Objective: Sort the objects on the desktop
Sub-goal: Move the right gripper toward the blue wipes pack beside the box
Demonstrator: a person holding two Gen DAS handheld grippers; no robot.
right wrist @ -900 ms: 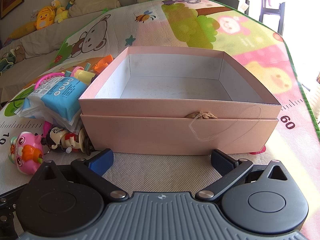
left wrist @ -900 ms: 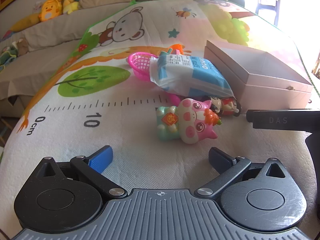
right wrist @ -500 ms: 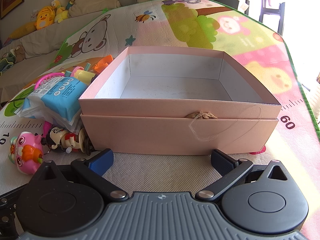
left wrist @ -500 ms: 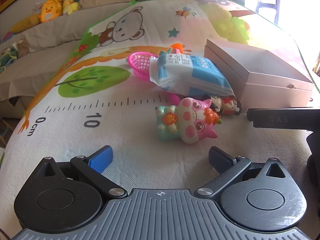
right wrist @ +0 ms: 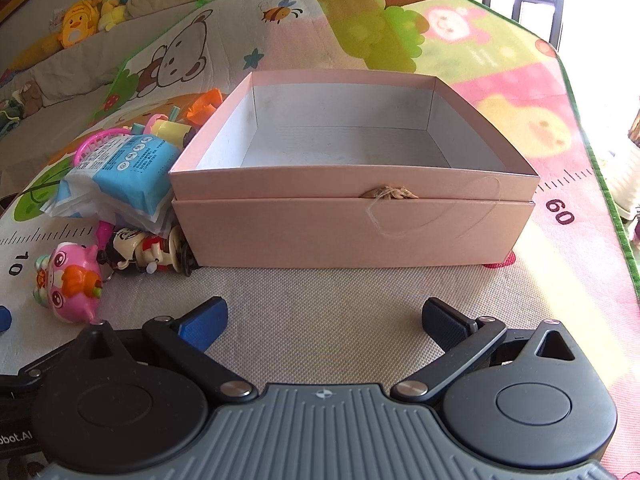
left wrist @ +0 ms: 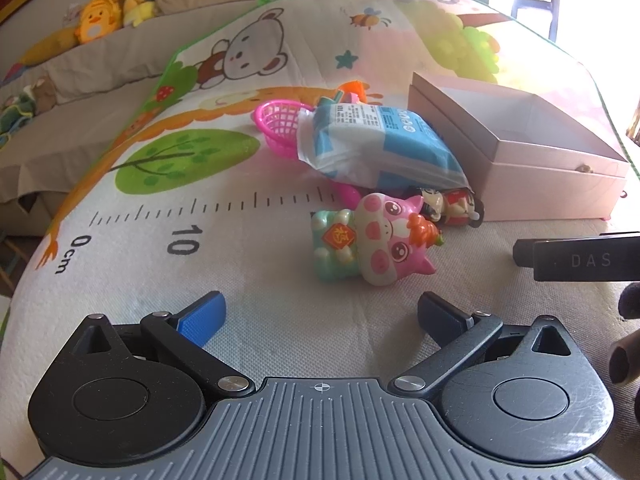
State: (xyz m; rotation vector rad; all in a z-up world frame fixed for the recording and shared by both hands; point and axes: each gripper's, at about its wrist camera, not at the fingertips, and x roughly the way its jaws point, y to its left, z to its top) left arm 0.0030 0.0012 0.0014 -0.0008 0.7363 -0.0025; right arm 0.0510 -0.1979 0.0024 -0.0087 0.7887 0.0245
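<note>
- The left gripper [left wrist: 320, 312] hovers over the play mat [left wrist: 168, 184] with its jaws spread wide and nothing between them.
- Just ahead of it a pink pig toy [left wrist: 376, 240] lies on its side, its long axis running left to right across the left wrist view, head toward the right, carrot at its snout.
- Behind the pig, a small red-clad figurine [left wrist: 448, 208] also lies on its side, close against the front wall of the pink box [left wrist: 552, 196].
- A blue-and-white tissue pack [left wrist: 380, 144] leans across the pile, its long axis slanting from upper left to lower right, one end resting in a pink toy basket [left wrist: 276, 124].
- The right gripper [right wrist: 324, 320] faces the box, jaws spread wide and empty.
- The box sits open, nothing inside, its long side facing the right wrist camera, a bit of twine [right wrist: 390, 194] at its front seam.
</note>
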